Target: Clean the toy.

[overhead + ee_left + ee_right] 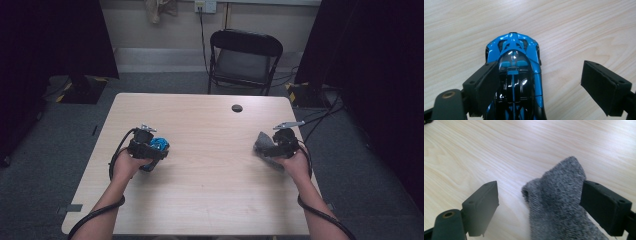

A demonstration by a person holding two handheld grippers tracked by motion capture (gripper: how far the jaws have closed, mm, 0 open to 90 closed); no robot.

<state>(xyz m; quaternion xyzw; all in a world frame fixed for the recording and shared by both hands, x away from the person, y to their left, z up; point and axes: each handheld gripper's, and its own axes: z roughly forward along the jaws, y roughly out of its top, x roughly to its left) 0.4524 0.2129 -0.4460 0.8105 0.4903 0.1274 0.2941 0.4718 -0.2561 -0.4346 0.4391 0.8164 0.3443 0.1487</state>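
Observation:
A blue and black toy car (514, 50) lies on the wooden table (210, 200) at its left side, seen as a blue patch (160, 144) in the high view. My left gripper (540, 72) straddles it with its jaws wide apart. The car sits against the left pad, and a clear gap separates it from the right pad. At the table's right side lies a grey knitted sock (559, 202), also visible from above (264, 146). My right gripper (539, 190) stands open over it, the sock close to the right pad and far from the left one. Each gripper, left (150, 149) and right (272, 145), is held in a hand.
A round cable hole (237, 108) sits near the table's far edge. A black folding chair (245, 57) stands beyond the table. Dark curtains hang at both sides, and cables run across the floor at the right.

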